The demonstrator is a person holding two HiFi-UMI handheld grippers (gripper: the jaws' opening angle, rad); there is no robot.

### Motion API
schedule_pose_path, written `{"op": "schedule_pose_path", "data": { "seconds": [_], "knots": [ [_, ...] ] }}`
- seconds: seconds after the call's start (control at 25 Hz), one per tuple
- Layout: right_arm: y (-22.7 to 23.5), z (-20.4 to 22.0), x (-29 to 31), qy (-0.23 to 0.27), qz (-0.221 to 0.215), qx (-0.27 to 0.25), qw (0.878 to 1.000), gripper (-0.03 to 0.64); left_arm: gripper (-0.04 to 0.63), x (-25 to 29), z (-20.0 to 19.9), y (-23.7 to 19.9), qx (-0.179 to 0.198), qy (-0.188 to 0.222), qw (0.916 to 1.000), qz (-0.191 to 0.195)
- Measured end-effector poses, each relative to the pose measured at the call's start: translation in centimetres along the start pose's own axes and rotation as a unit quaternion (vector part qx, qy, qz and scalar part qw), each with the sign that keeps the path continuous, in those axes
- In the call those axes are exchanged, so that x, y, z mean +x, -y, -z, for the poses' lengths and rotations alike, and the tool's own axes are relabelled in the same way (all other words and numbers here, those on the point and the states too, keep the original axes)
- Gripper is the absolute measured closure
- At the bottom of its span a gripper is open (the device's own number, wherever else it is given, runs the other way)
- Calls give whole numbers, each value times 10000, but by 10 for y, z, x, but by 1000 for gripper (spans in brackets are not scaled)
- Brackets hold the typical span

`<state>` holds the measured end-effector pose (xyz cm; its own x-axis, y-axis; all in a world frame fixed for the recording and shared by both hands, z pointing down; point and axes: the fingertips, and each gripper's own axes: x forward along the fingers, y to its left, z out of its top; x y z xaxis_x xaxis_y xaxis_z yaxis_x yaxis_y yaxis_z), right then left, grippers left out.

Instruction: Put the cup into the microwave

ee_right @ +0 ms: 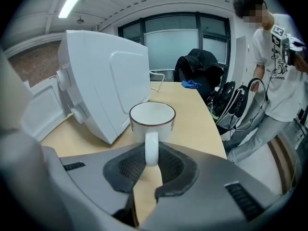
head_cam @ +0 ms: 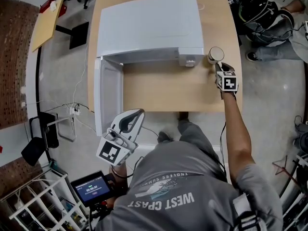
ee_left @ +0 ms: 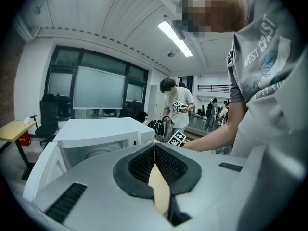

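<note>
Right gripper [ee_right: 151,154] is down at the cup [ee_right: 151,115], and its jaws are pinching the handle: the white loop stands upright between the two dark pads, with both pads closed in against it. The cup itself sits upright on the desk [head_cam: 163,88], just to the right of the microwave [head_cam: 149,25], beside its front right corner, with the handle turned to the near side, straight at the jaws. Over on the left, the left gripper [ee_left: 155,148] hangs off the near left of the desk, close to the swung-out microwave door [head_cam: 108,93], its jaws pressed together tip to tip and gripping nothing. Now the hard parts: from the head view the microwave's top covers its cavity, so the inside can't be read there. The left gripper view does look into the opening, but it catches only a pale rounded shape on the cavity floor, too dim to name. The lower part of the cup's handle is lost behind the jaws in the right gripper view, and in the head view the marker cube covers most of that gripper. As for contents, the cup's mouth faces up and shows a plain white inside under a dark rim line.
</note>
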<state>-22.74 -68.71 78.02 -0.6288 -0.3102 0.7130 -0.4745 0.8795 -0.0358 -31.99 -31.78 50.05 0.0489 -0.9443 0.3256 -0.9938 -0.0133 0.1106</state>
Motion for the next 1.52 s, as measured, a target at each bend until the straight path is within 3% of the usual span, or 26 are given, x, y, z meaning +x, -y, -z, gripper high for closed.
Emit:
{"op": "schedule_pose_path", "data": {
  "seconds": [0.48,0.92,1.52],
  "knots": [
    [-59,-36,-143,876,-15,-134,9961,549,574,-73,-4,33,151,390,9991,109],
    [-166,-73,-287,1469,-496,-643,9858,549,574,-172,1,69,242,937,9953,65],
    [-309,-89,-339,1624,-1170,-1299,9711,549,574,-273,20,64,379,1355,9897,-277]
  ]
}}
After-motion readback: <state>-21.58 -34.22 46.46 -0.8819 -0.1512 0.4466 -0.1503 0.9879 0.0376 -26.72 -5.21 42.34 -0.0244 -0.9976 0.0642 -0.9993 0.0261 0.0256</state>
